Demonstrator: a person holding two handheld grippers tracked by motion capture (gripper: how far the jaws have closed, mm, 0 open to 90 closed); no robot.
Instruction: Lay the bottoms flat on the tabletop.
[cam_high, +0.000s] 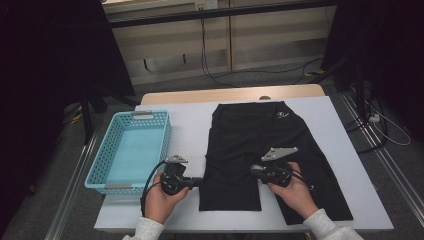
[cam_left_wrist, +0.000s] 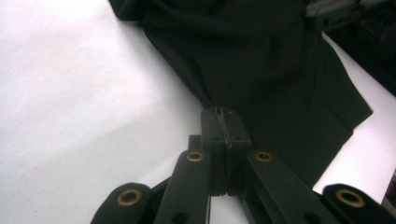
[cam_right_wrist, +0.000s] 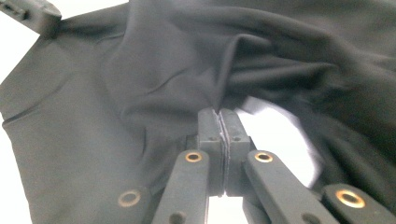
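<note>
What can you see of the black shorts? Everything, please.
The black shorts lie flat on the white table, waistband at the far side, legs toward the person. Thin, matte, stretchy-looking fabric, with a small white logo near the waistband. The left gripper is shut on the outer edge of the left leg; the right gripper pinches a raised fold at the inner edge between the legs. The cloth wrinkles around that pinch.

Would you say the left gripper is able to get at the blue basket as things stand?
Probably yes: the basket sits just beside the left gripper with bare table between, but that gripper is shut on the black shorts and must release them first.
</note>
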